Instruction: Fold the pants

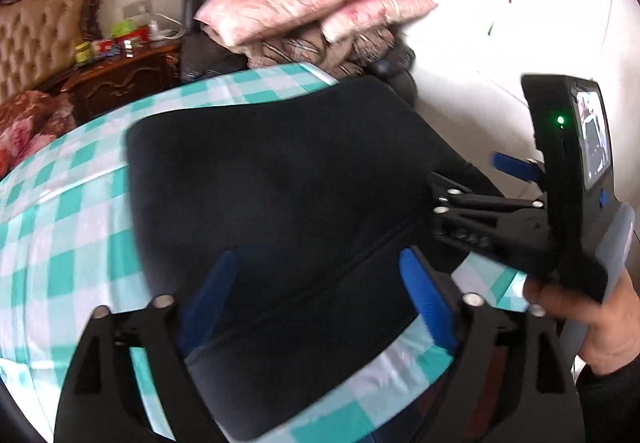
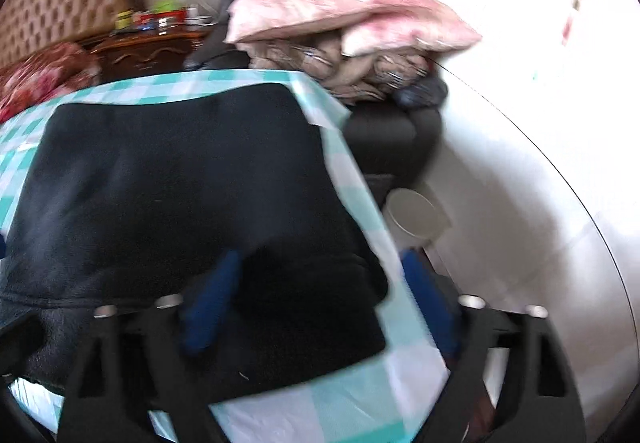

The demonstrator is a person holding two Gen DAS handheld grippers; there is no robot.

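Both tongs stand spread wide over the work, nothing pinched in either: the left tongs [image 1: 320, 283] hover above the near part of the dark pants [image 1: 280, 183], blue pads apart with only cloth below them, while the right tongs [image 2: 324, 299] hang at the pants' near right corner, one pad over fabric and the other out past the edge of the bench [image 2: 360, 383]. The pants lie folded into a thick dark slab on the bench's teal-and-white checked cloth, a seam running across the near part in the left view — the fold looks largely made, though whether another fold is wanted cannot be told. The largest risk, as judged from here, is the slab itself: it sits close to the bench's right edge, and a careless push or a one-sided lift could drag it over toward the floor and the pale bin [image 2: 412, 215] beside the bench. Next, the layers — tongs closing on only the top ply would peel the fold open instead of carrying it. The slick checked cloth could bunch or slide if a pad snags it together with the pants. Smallest — the right tongs are seen in the left view [image 1: 472, 211] close to the left pair, so the two could knock together if both close in at once.
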